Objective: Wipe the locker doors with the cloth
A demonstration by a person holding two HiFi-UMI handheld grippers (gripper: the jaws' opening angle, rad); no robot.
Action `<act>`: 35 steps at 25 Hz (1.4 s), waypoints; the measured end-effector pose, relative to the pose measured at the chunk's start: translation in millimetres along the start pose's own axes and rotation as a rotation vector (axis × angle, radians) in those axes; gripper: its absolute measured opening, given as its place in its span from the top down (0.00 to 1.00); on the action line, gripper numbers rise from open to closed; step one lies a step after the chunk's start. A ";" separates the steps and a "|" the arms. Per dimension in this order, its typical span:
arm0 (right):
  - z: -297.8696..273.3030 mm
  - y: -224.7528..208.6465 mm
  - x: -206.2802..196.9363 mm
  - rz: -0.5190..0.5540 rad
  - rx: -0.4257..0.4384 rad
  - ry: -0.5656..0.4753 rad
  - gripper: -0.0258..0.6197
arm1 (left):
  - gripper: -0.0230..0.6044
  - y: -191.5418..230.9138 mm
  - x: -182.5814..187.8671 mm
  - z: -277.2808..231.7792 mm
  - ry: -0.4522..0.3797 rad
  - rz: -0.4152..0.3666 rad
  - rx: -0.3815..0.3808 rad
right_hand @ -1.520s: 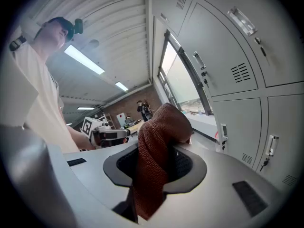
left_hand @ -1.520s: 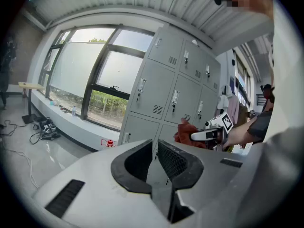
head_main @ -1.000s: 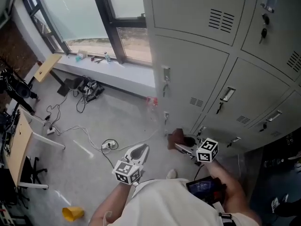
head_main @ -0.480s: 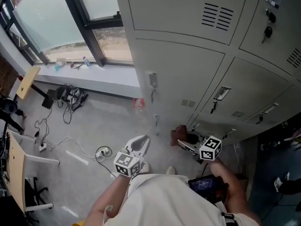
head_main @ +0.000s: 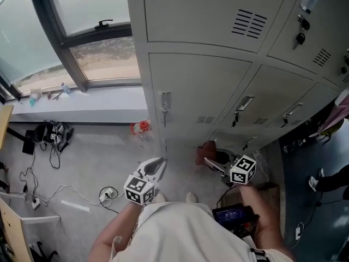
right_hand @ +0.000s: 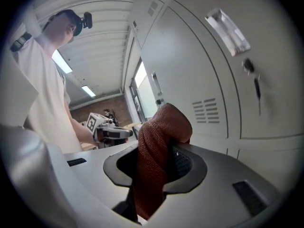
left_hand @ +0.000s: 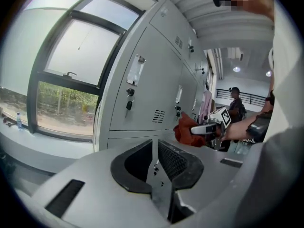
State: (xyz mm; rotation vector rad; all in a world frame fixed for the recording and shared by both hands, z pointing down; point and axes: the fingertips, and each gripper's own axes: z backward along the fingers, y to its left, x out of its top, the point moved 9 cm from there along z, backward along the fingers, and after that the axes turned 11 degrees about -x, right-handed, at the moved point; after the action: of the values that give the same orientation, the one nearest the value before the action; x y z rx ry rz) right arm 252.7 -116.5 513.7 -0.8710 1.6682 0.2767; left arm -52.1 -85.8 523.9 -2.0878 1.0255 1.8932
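Note:
Grey locker doors (head_main: 196, 86) with vents, handles and hanging keys fill the upper right of the head view. My right gripper (head_main: 211, 161) is low in front of the bottom row, shut on a rust-red cloth (head_main: 205, 154). In the right gripper view the cloth (right_hand: 159, 148) is bunched between the jaws and bulges past their tips, near a locker door (right_hand: 190, 80). My left gripper (head_main: 156, 167) hangs left of it, off the lockers, its jaws together with nothing in them (left_hand: 155, 144). The left gripper view shows the cloth (left_hand: 185, 131) and the right gripper (left_hand: 205, 128).
A large window (head_main: 82, 15) and its sill (head_main: 71, 100) with small items lie left of the lockers. A red-capped bottle (head_main: 141, 129) stands at the locker's foot. Cables and a charger (head_main: 52, 135) lie on the floor. A pink garment (head_main: 339, 111) hangs at right. A person (left_hand: 235, 106) stands far down the aisle.
The head view has swung right, so the lockers fill more of it and the window slid left. Both grippers stay low before the lockers; the right still holds the cloth.

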 end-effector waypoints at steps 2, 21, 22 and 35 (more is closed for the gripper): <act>20.7 3.4 35.9 0.008 -0.028 -0.110 0.77 | 0.90 4.3 3.2 -1.4 0.000 -0.008 -0.041; 47.4 20.9 299.7 0.473 -0.916 -0.437 0.77 | 0.90 5.0 27.5 17.3 -0.063 -0.030 -0.175; 41.2 24.7 299.7 0.489 -0.924 -0.438 0.77 | 0.90 5.8 27.0 19.4 -0.064 -0.028 -0.169; -91.6 117.9 302.2 0.735 -0.636 -0.440 0.77 | 0.90 4.0 17.5 44.0 -0.082 -0.016 -0.087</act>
State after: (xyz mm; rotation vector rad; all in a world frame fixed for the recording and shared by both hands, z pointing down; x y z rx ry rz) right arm 91.5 -209.1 232.5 -0.5377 1.4243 1.4538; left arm -91.1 -72.4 500.3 -2.0374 0.9217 2.0327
